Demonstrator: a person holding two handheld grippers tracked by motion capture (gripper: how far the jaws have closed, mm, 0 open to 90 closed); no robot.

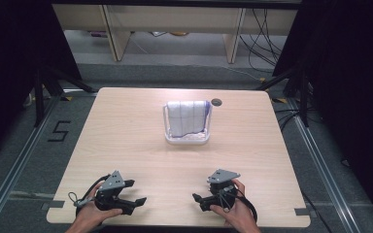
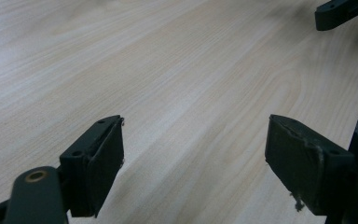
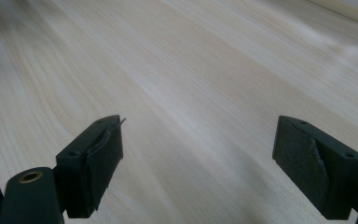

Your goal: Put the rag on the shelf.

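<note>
A white cloth (image 1: 188, 118) with faint purple checks drapes over a clear rack (image 1: 187, 139) mid-table (image 1: 126, 131). Left gripper (image 1: 135, 192) and right gripper (image 1: 200, 200) rest near the front edge, jaws wide apart, empty; grey floor beyond.

Towel (image 1: 188, 118): its lower part is hidden inside the clear holder (image 1: 186, 140).
Holder contents: too small to tell.
Forearms: cut off by the bottom edge of the high view.
Left tool (image 2: 193, 161): its 2 jaws are cut off at the bottom edge.
Right tool (image 3: 198, 163): likewise cut off.
</note>
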